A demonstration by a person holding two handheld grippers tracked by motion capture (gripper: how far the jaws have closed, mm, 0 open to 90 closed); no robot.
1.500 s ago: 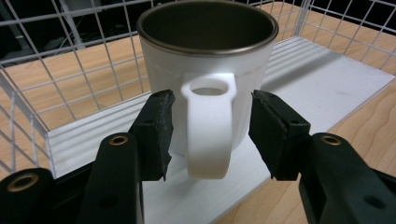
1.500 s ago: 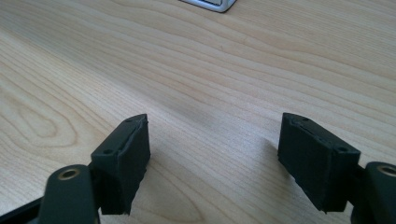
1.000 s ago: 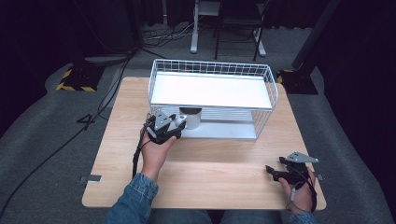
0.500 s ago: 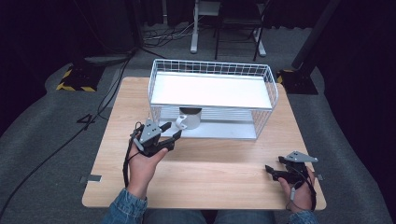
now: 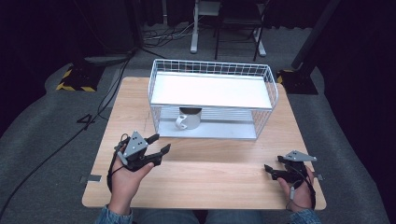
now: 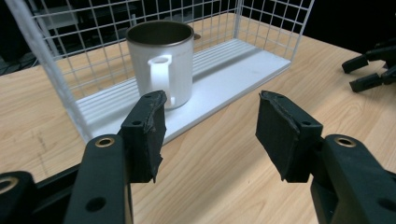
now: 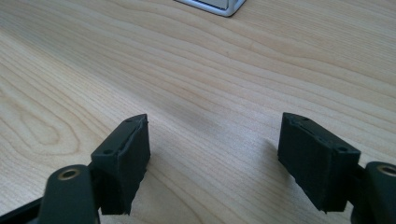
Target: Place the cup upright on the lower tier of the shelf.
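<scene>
Mug (image 5: 189, 119) on the lower shelf of the wire rack (image 5: 212, 70) in the high view, left gripper (image 5: 157, 144) clear of it, jaws just opening, nothing between them, right gripper (image 5: 269, 170) low on the table (image 5: 210, 158), left gripper view, spread pads, mug (image 6: 161, 60) ahead, right gripper view, jaws wide over bare wood.

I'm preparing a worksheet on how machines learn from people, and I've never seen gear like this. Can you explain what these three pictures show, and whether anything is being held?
A person sits at a wooden table, holding a hand-operated two-jaw gripper in each hand. One picture looks down from above; the other two come from cameras riding on each gripper. A white mug stands on the lower shelf of a white wire rack. The left gripper has just been opening, nothing between its jaws. The right gripper is open and empty above bare wood.
</scene>
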